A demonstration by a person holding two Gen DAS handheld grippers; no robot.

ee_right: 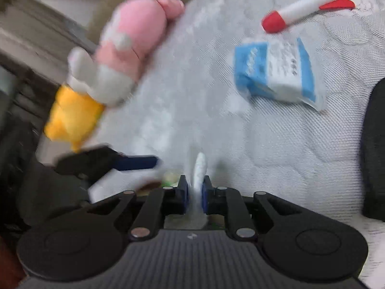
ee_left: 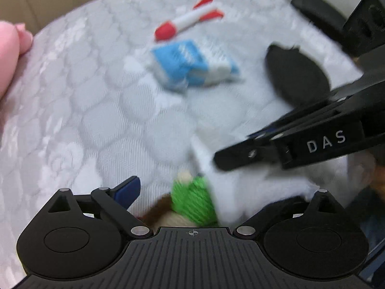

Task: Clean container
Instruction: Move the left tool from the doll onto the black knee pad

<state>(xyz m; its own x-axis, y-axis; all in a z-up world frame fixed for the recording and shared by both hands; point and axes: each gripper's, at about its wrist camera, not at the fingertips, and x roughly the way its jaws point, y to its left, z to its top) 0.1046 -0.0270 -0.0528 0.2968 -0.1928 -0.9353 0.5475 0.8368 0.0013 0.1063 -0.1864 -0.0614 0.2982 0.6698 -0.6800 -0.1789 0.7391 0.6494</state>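
While my right gripper [ee_right: 195, 193] pinches a thin white cloth [ee_right: 200, 168] tight between its blue pads [ee_right: 184, 192], my left gripper [ee_left: 216, 187] has its fingers spread wide, holding nothing that I can see. The same white cloth [ee_left: 231, 187] lies bunched over a green and brown yarn toy [ee_left: 192, 200] right in front of my left gripper. I cannot tell which thing is the container.

The grey quilted bed cover [ee_left: 96, 110] has lots of open room on its left side. Its far edge curves near a tan wall. A blue and white paper carton [ee_left: 192, 66] lies in the middle, with a red and white toy rocket [ee_left: 187, 19] just past it. A flat black oval thing [ee_left: 296, 77] sits on the right. A pink, white and yellow soft toy [ee_right: 115, 55] rests at the left edge of the cover.
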